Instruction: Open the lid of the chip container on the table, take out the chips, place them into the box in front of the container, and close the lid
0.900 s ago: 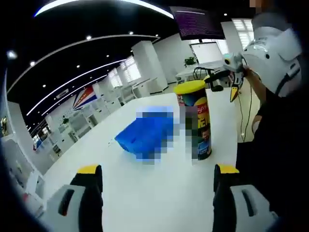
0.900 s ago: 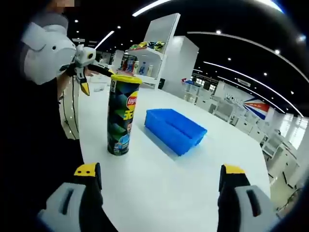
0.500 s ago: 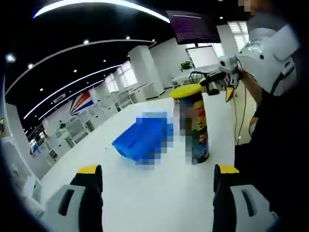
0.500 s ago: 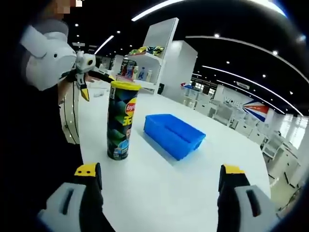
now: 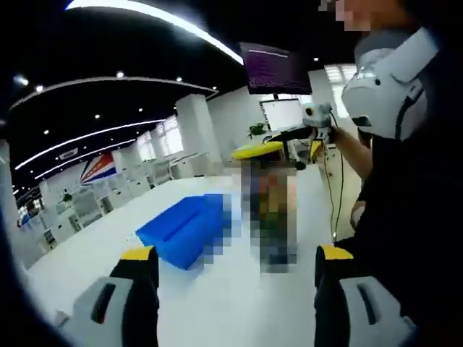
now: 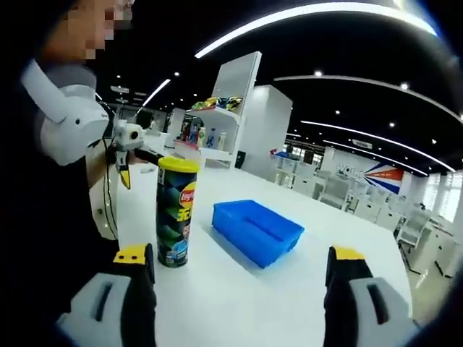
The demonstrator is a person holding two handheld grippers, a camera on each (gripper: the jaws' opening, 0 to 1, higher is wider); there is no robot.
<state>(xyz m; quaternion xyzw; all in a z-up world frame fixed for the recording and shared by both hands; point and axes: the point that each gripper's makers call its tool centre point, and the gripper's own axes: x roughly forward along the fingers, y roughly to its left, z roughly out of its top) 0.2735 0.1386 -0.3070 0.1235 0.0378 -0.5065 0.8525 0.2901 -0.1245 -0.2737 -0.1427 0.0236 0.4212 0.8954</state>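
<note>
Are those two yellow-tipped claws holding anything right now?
No. Both the left gripper and right gripper are open and empty; the chip container stands untouched, lid on.

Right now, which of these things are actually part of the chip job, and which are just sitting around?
Part of the job:
chip container, upright on the white table
its yellow lid, still on
blue box, beside the container
left gripper and right gripper, both open, holding nothing

Just around:
shelf with goods
wall screen
</note>
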